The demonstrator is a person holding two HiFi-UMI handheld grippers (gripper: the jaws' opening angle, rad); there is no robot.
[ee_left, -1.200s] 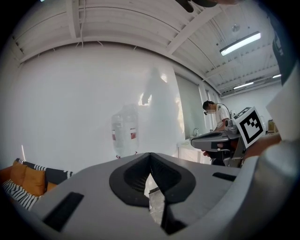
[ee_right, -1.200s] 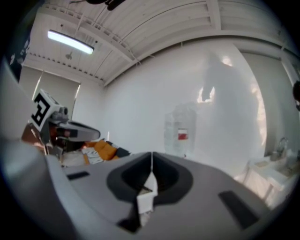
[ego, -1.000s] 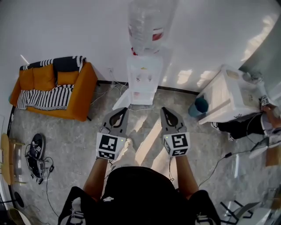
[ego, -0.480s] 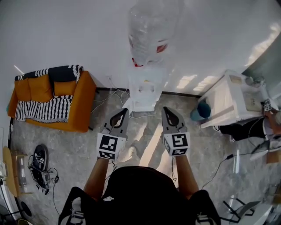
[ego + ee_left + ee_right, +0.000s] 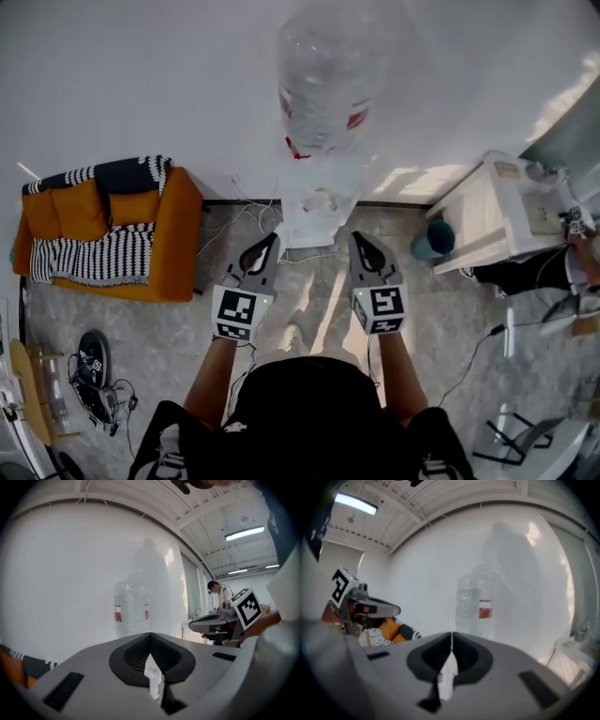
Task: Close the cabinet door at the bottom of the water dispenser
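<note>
The water dispenser [image 5: 314, 202] stands against the wall [image 5: 141, 84], with the bottle [image 5: 328, 80] on top of it. The sofa [image 5: 103, 234] is at its left, the bench [image 5: 497, 216] at its right, and a bucket [image 5: 433, 239] on the floor [image 5: 169, 319] between dispenser and bench. The left gripper [image 5: 270, 239] and the right gripper [image 5: 358, 239] are side by side before the dispenser.

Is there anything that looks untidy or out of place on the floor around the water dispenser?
Yes, mildly. Loose cables trail over the floor between the orange sofa and the water dispenser. Farther left, what look like dark shoes lie among more cable. Nothing looks spilled or broken.
</note>
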